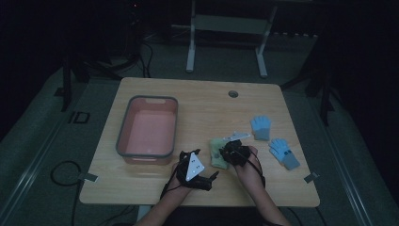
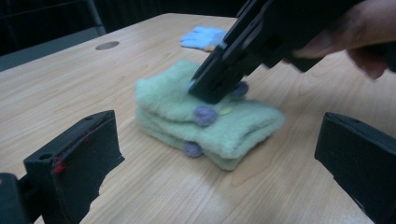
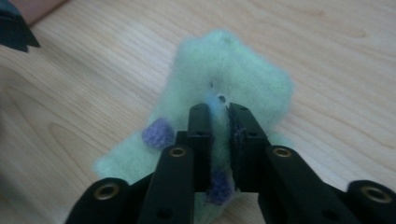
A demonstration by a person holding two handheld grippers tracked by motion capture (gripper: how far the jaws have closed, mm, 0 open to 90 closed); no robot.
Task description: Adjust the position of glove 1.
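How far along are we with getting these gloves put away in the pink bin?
Nothing looks put away yet: the pink bin holds no gloves. In hand: the right gripper has its jaws pinched on the green gloves, still on the table; the left gripper waits open beside them. Left: the two blue gloves.

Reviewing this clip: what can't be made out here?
- Green gloves: high view too dim and small, partly behind the right gripper.
- Cloth under the right gripper tips: the jaws hide it in the right gripper view.
- White item beside the blue gloves: too small to identify.
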